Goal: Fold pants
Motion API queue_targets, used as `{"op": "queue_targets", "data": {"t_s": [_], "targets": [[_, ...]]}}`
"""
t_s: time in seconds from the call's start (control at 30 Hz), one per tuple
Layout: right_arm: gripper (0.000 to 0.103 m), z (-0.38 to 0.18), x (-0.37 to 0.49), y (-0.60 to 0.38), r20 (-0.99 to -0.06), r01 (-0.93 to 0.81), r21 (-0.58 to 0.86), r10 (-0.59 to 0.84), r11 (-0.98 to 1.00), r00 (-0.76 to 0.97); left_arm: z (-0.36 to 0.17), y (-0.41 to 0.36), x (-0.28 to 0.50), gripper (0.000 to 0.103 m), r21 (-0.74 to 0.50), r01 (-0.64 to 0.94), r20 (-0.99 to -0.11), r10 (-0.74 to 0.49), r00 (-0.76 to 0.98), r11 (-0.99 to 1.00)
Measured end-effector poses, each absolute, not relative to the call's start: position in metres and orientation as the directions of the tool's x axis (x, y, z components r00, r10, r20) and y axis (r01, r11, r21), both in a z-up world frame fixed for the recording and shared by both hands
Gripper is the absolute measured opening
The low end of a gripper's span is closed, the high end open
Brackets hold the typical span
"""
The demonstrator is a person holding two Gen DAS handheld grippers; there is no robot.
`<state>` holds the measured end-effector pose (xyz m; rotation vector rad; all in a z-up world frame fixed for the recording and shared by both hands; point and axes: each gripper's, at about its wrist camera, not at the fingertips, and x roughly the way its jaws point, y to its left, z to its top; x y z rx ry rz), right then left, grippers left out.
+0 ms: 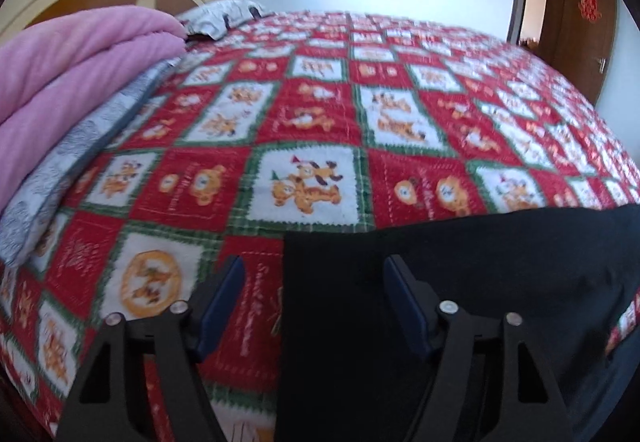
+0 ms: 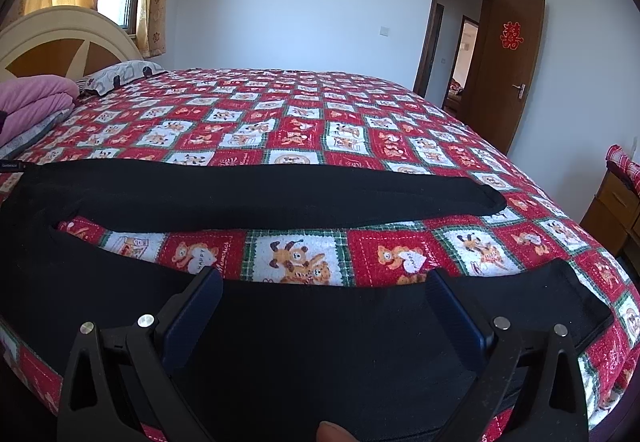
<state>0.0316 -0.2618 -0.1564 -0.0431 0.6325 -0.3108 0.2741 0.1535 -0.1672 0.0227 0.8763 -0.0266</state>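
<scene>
Lying below both grippers' spread fingers (image 2: 456, 306), black pants (image 2: 280, 194).

One pair of pants, two grippers counted on one bed.
One black pants (image 2: 256, 194), one quilt (image 2: 280, 114), one pink blanket (image 1: 68, 82), one pillow (image 2: 120, 76), one door (image 2: 508, 70), and two grippers (image 1: 314, 302) (image 2: 324, 306) are counted.
</scene>
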Motion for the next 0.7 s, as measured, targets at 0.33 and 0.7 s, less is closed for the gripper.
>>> {"op": "queue_targets", "data": {"t_s": [0.33,0.7], "targets": [[0.101,-0.153,0.037,-0.284,-0.58,0.257,-0.074,-0.251,0.964,0.775,-0.169,0.163,0.287,0.042,-0.12,0.1,-0.772,-0.156,0.616,0.988],[0.083,-0.136,0.058,-0.379,-0.626,0.341,-0.049,-0.295,0.939,0.722,-0.169,0.175,0.29,0.022,-0.257,0.156,-0.718,-0.296,0.63,0.954]]}}
